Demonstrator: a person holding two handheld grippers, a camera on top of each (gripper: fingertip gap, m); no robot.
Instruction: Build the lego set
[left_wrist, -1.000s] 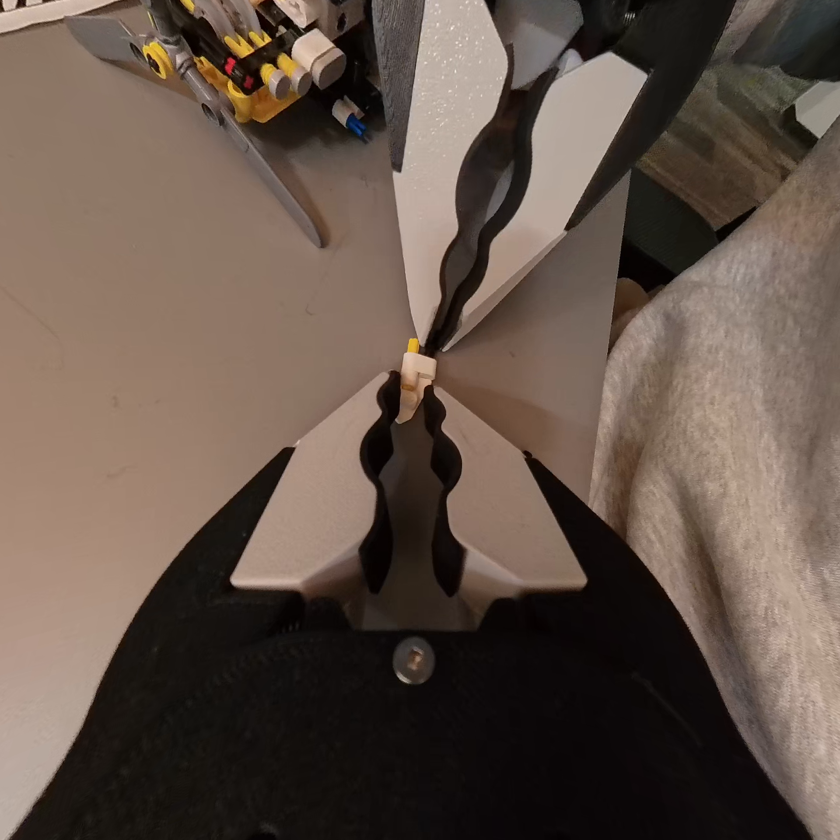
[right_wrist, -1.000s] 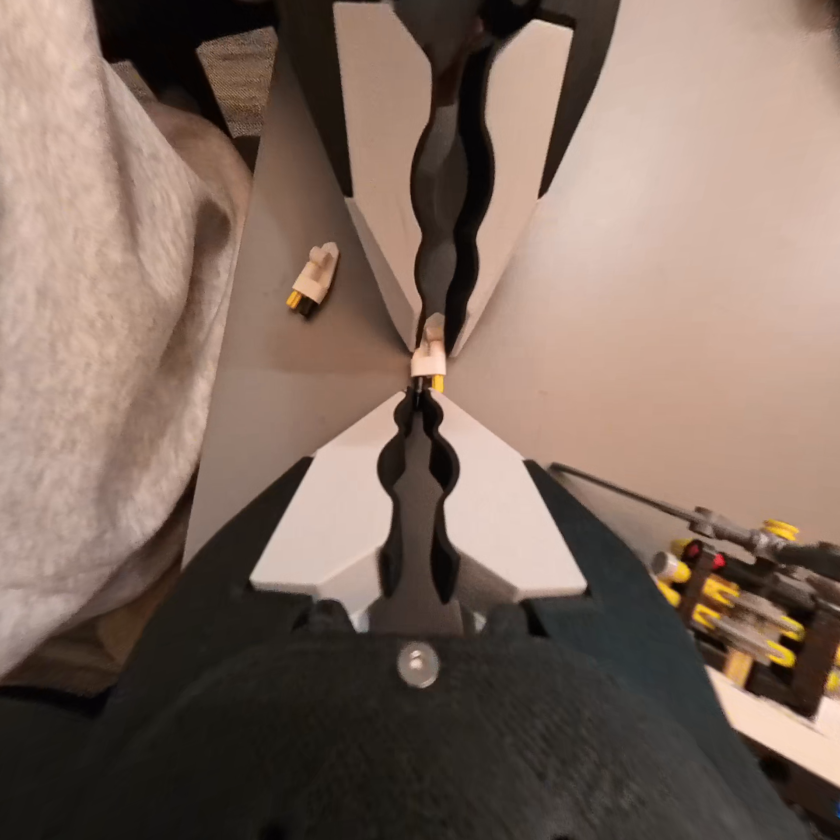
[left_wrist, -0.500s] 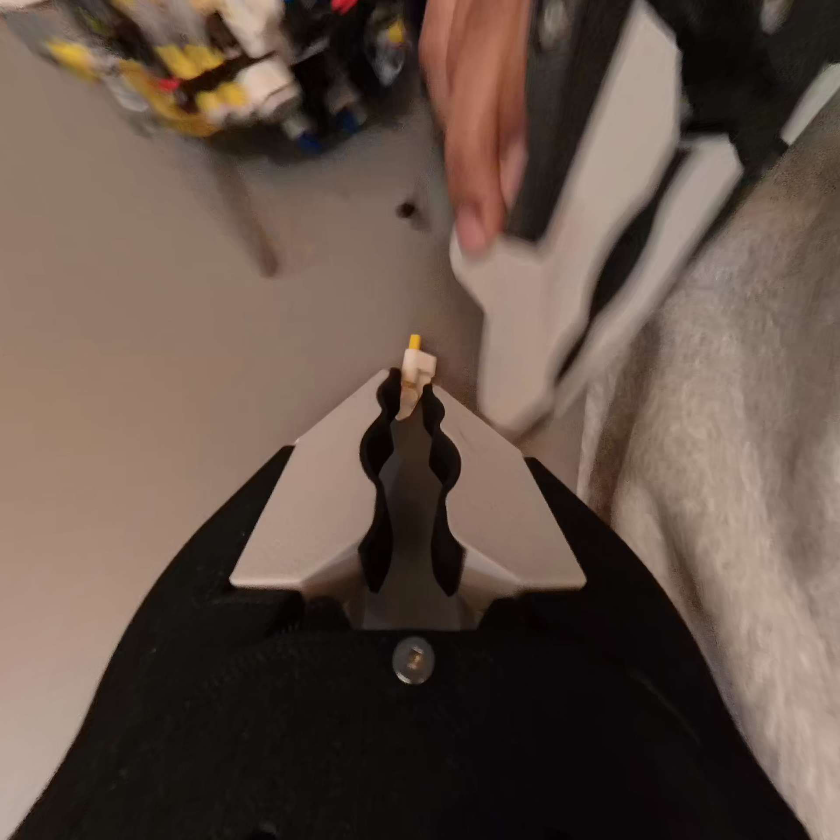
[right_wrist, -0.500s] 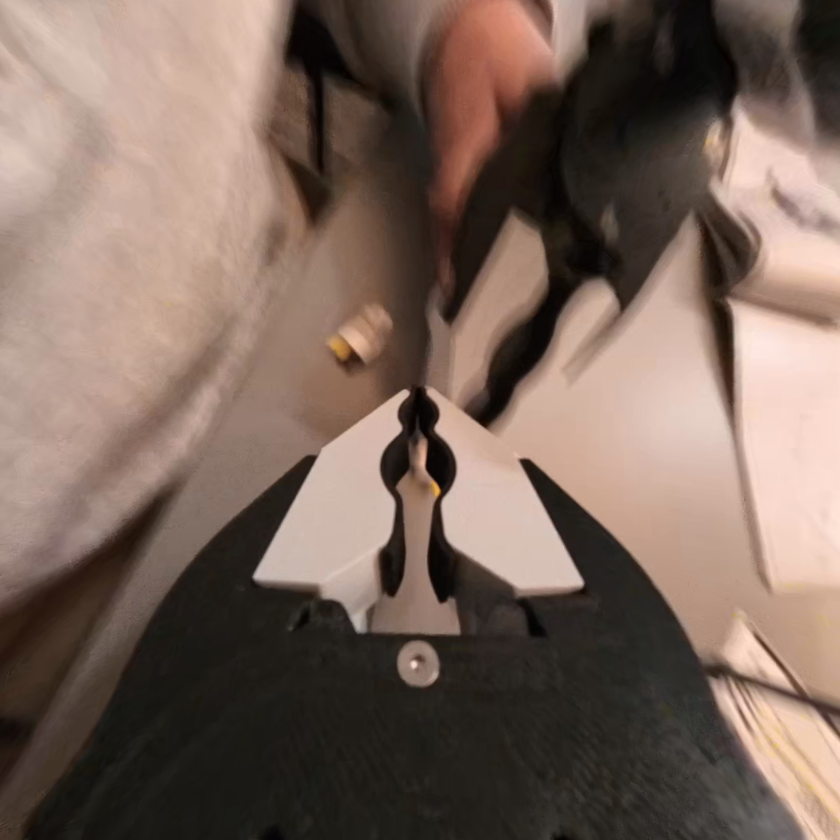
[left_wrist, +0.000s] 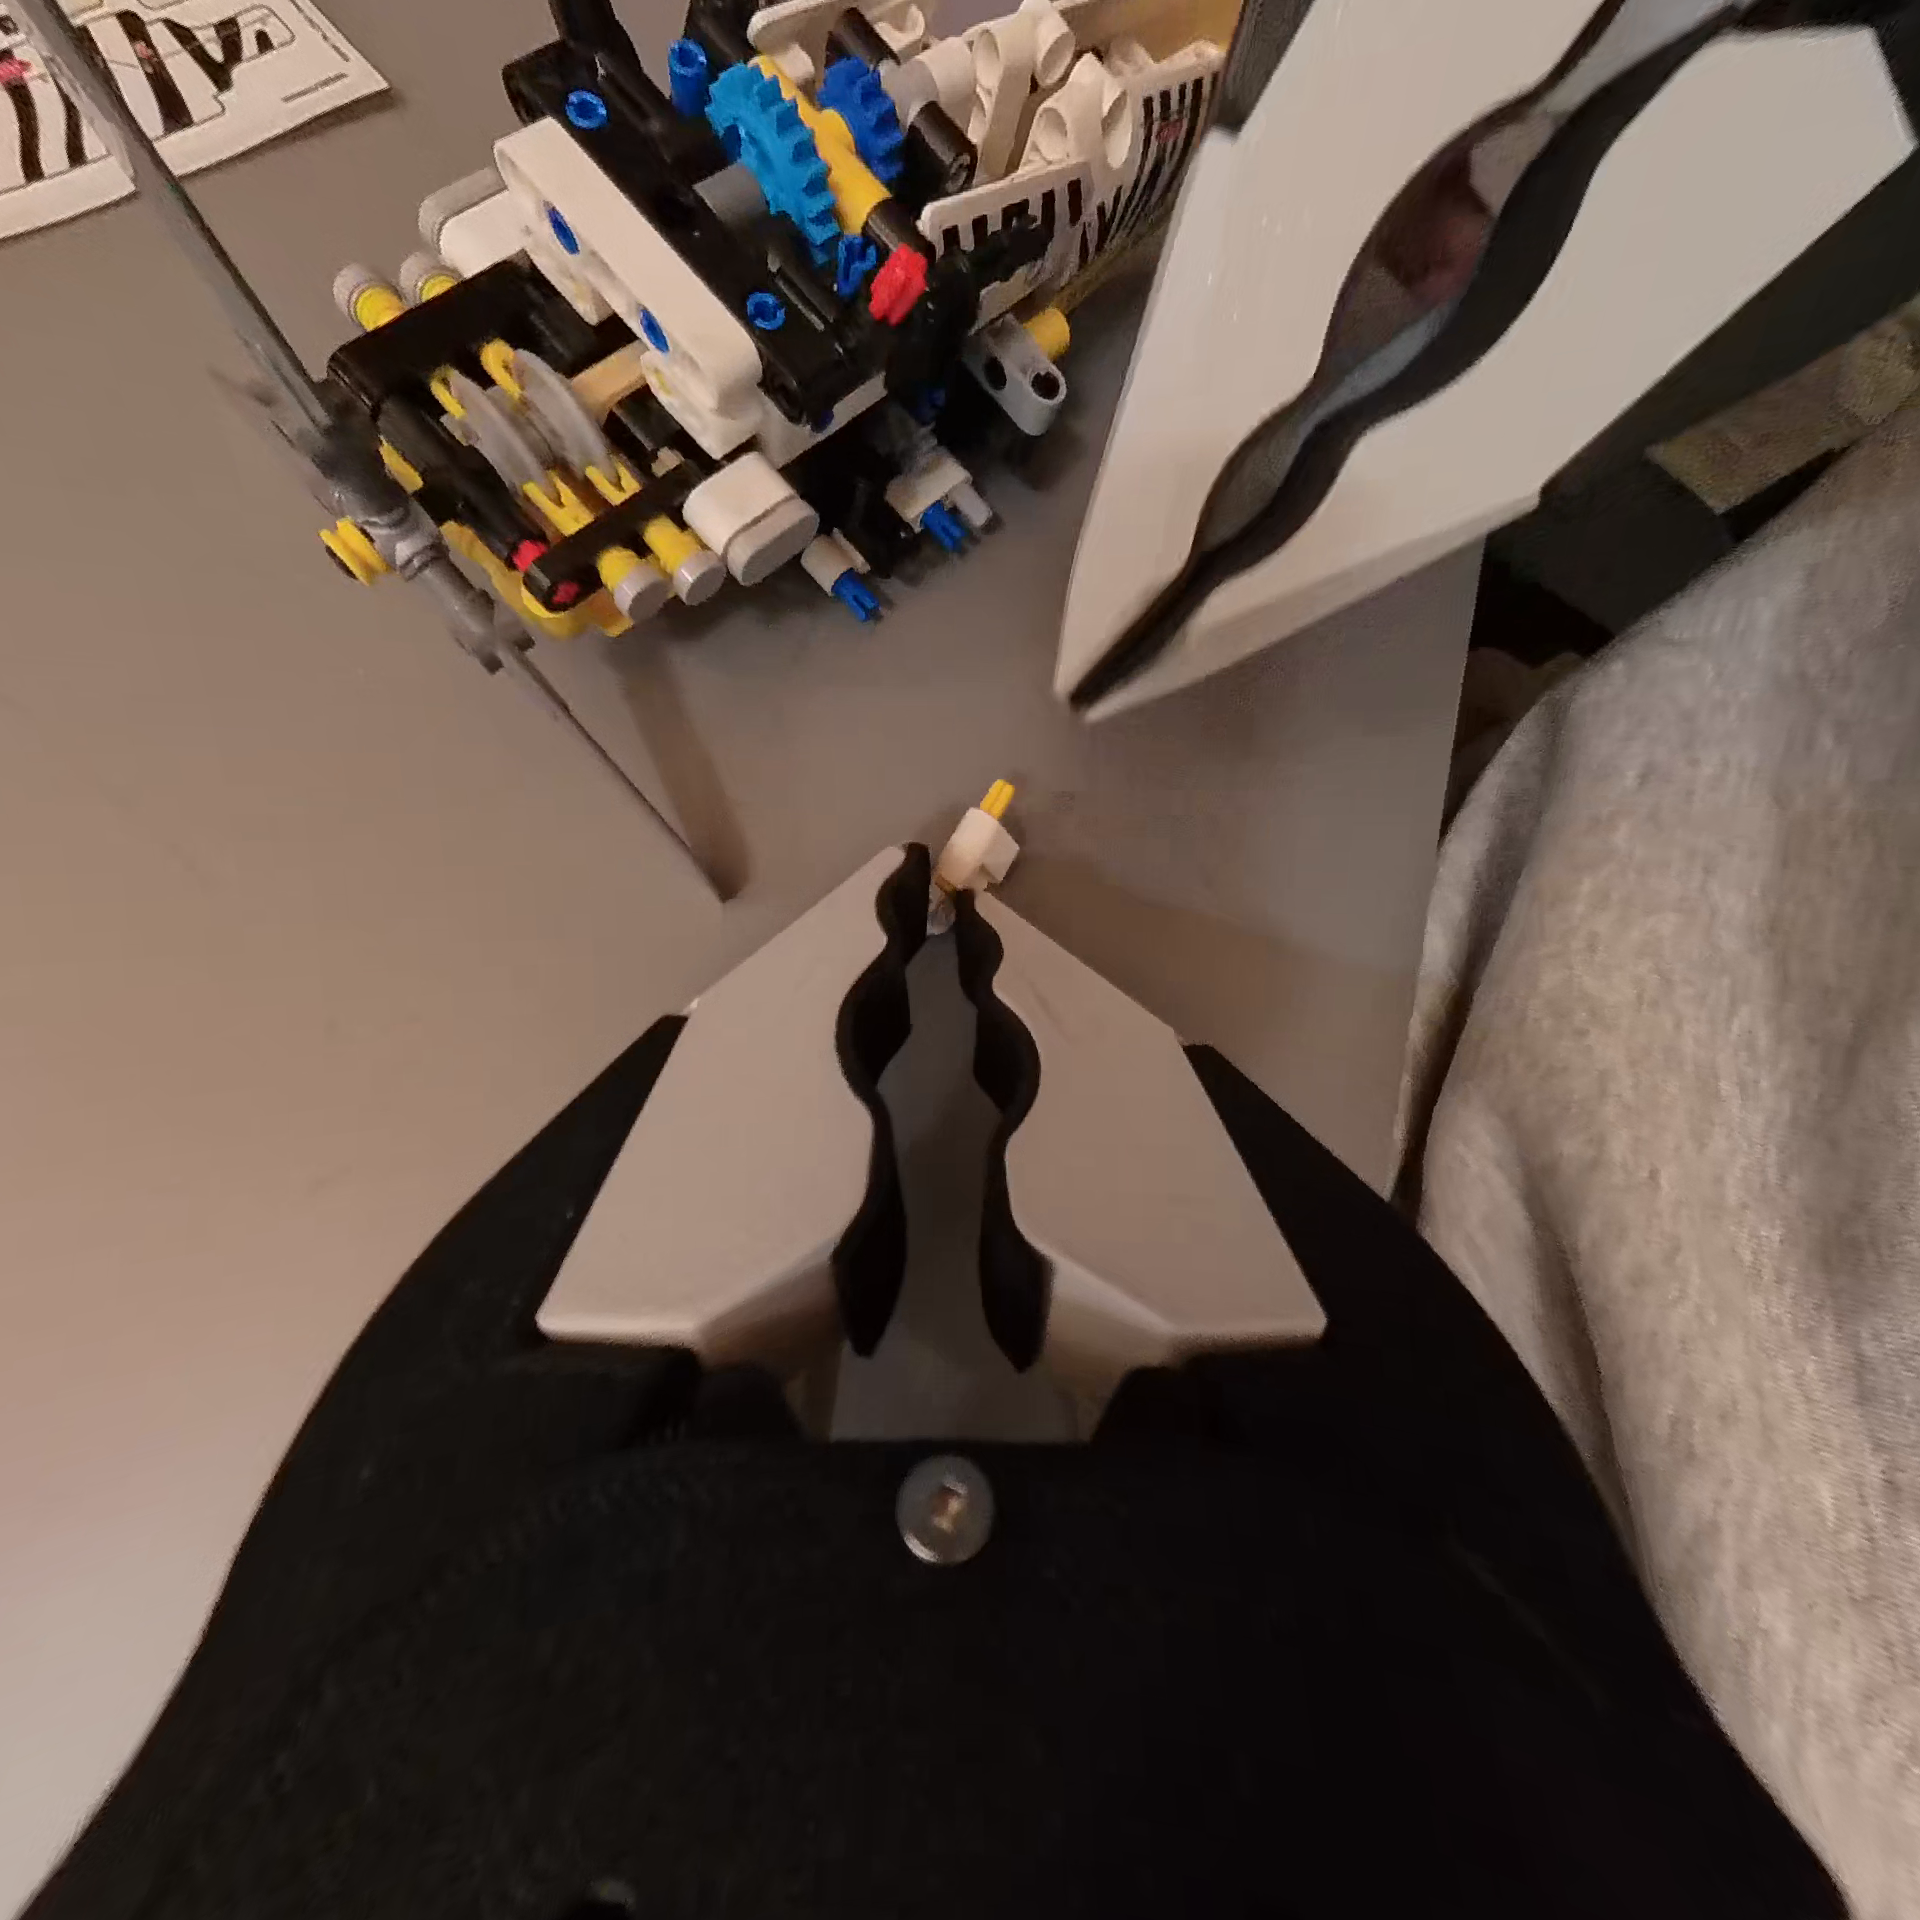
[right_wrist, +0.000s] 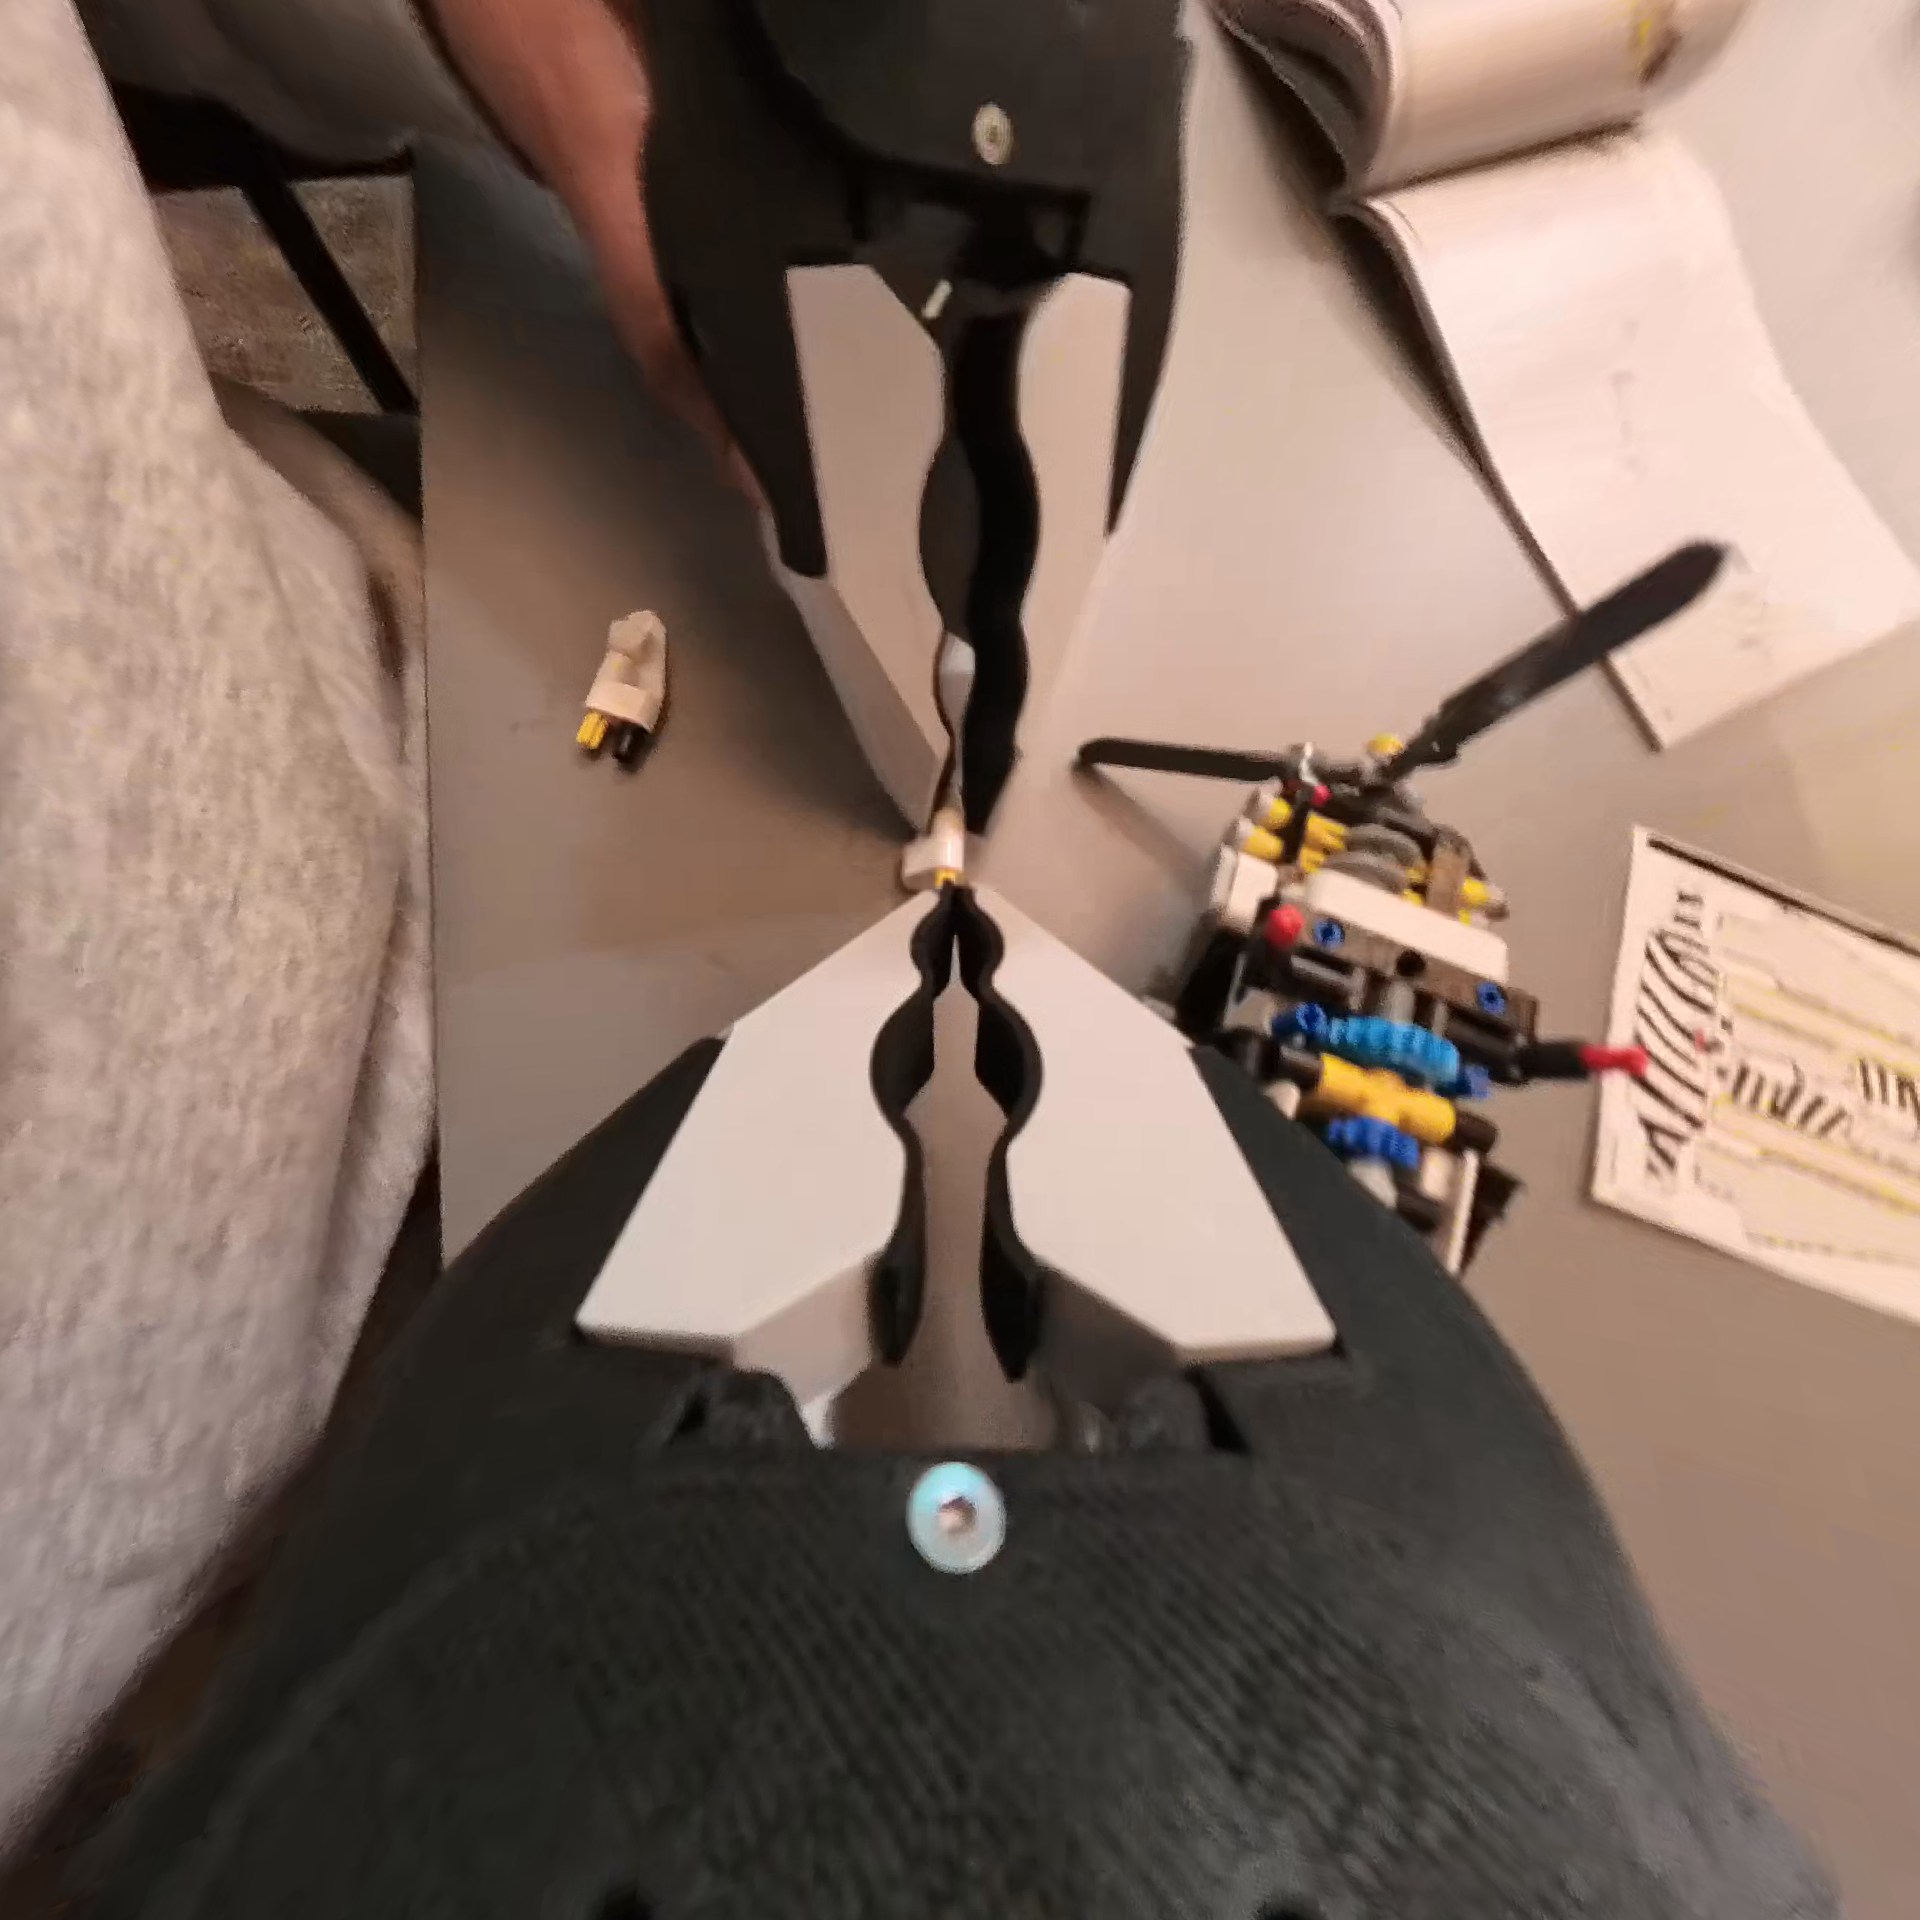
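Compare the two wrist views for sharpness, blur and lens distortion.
Left wrist view: mostly sharp, the lego model crisp, the right gripper slightly smeared, table edge bowed by the wide angle. Right wrist view: softer throughout, the model and loose white piece motion-blurred.

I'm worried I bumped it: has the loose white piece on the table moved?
No. The loose white piece lies beside the same table edge, pins pointing the same way.
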